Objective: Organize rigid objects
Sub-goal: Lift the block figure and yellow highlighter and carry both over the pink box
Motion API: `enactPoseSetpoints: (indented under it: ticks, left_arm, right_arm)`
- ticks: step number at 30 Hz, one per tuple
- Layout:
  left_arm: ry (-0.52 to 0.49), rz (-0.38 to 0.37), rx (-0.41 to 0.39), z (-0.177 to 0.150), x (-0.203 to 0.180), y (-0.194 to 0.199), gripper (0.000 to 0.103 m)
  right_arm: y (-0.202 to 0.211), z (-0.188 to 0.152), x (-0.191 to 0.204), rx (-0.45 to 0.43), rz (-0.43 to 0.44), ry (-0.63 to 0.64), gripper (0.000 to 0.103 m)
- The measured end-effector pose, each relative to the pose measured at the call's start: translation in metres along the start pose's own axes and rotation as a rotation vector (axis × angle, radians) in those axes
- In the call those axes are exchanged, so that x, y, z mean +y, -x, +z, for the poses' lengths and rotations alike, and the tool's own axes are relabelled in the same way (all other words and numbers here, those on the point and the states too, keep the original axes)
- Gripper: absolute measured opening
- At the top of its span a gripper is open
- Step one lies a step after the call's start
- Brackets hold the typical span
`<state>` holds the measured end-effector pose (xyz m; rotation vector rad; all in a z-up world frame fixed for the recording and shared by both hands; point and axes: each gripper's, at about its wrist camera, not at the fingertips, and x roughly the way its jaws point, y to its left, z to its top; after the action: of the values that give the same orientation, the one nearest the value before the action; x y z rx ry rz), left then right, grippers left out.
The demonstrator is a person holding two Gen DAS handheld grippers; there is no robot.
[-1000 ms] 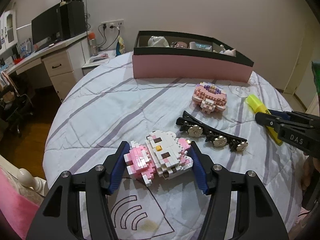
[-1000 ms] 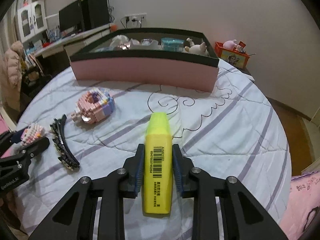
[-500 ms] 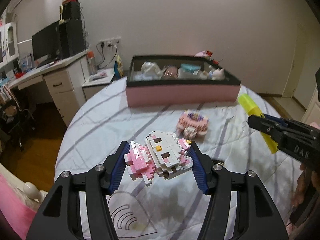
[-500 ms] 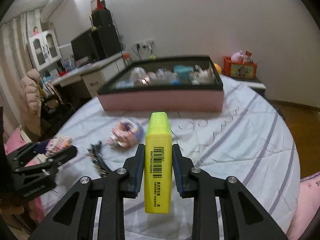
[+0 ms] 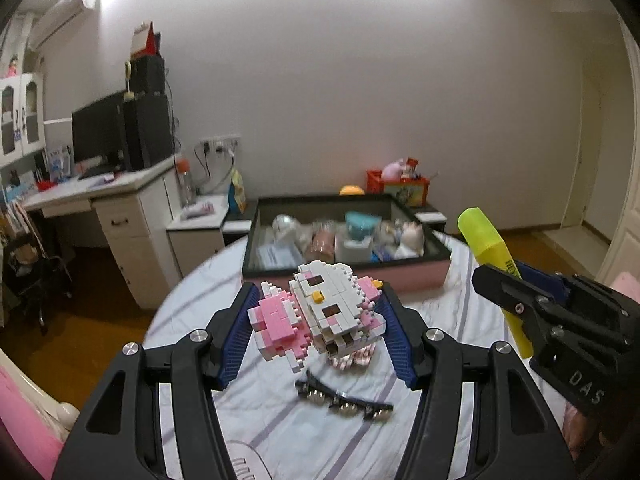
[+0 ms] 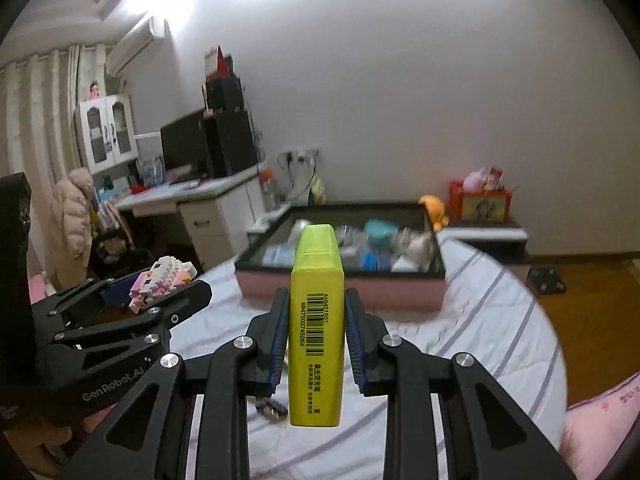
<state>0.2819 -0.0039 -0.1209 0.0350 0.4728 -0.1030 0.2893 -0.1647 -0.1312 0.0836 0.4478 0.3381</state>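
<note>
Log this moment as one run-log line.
left gripper: shut on block cat | right gripper: shut on highlighter | hair clip: on bed | box: ahead

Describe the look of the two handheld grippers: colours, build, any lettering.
Both the left gripper and the right gripper are matte black linkage frames with triangular cut-outs, silver round pivot bolts and ribbed blue pads. White lettering shows on their sides: "GenRobot.AI" on the left, "DAS" on the right. No cables visible.

Striped white bedspread (image 5: 280, 420): pink box (image 5: 400, 280), black hair clip (image 5: 344, 400) lying on it.
</note>
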Motion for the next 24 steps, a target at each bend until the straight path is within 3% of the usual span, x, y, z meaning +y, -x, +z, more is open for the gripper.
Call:
enactPoseSetpoints:
  ticks: [24]
  left_arm:
    - [-0.069,0.064,-0.249,0.064,-0.019,0.042,0.06]
  right_arm:
    - [0.039,0.063,0.022,-0.213,-0.066,0.084,0.027]
